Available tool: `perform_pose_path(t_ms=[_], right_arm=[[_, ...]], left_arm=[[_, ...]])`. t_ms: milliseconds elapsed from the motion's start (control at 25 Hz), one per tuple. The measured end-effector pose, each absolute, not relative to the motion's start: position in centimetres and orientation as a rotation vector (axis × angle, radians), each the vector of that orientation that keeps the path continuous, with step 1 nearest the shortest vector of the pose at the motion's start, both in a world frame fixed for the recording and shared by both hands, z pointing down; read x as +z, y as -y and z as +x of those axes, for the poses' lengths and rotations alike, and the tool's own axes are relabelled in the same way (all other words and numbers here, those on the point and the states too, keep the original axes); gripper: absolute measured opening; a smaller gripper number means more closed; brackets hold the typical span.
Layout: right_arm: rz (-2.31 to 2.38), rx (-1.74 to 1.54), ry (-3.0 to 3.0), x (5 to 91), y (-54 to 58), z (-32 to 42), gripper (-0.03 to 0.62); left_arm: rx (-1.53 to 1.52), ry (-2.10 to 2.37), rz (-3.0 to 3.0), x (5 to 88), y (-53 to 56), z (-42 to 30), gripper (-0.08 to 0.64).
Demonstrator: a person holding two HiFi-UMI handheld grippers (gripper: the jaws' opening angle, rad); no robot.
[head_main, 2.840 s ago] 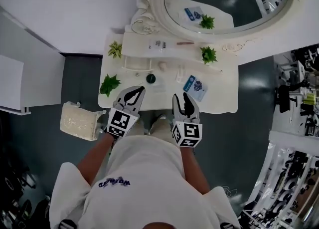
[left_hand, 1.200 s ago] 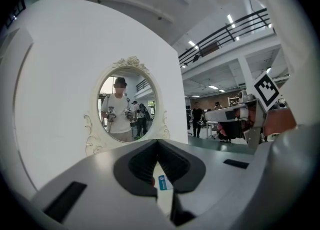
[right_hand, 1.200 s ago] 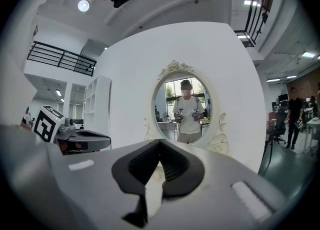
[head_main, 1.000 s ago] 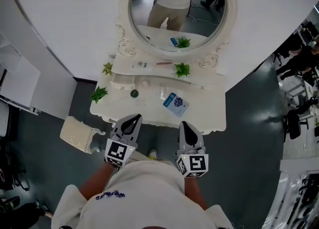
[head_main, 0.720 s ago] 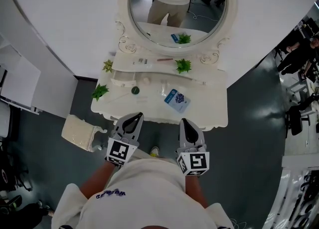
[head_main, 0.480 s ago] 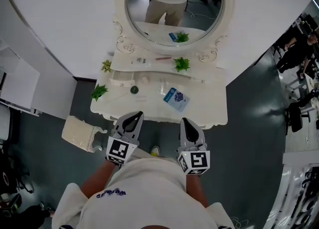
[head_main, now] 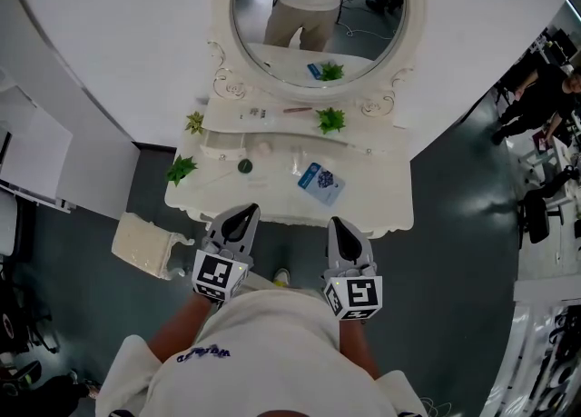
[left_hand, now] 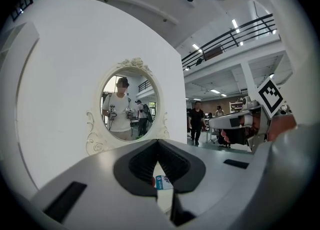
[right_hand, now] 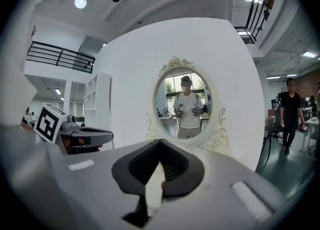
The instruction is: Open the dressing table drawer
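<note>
Head view: left gripper and right gripper, both clenched empty, point level at the dressing table.

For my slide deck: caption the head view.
Person before white dressing table, left hand-held gripper and right hand-held gripper shut and empty.

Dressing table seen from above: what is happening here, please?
A person faces the white dressing table with a two-jaw gripper in each hand. The left gripper and right gripper are both shut and empty, held near the table's front edge. No drawer shows pulled out, so the opening has not begun. A blue packet and small plants sit on top, below the round mirror.
</note>
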State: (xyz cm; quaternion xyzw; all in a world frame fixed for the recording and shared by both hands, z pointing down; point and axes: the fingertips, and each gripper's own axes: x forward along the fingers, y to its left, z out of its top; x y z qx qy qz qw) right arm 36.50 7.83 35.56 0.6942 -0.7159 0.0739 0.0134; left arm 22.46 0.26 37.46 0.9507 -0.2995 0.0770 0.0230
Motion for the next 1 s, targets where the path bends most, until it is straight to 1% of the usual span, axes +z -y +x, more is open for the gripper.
perform_pose_path(t_ms=[480,760,1000], right_arm=[[2.112,0.254,2.261,35.8,-7.2,35.0,0.009],[1.929,0.275,2.364,36.0,-5.4,31.9,0.009],[1.826,0.279,2.430,36.5,-3.3,29.4,0.009]], left_arm=[[0.236,0.934,2.926,37.8,-0.3,21.7,0.009],[0.182,1.020,2.854,37.2,-0.1,20.7,0.009],[0.210,1.114,2.816,37.8,-0.1,17.8,0.009]])
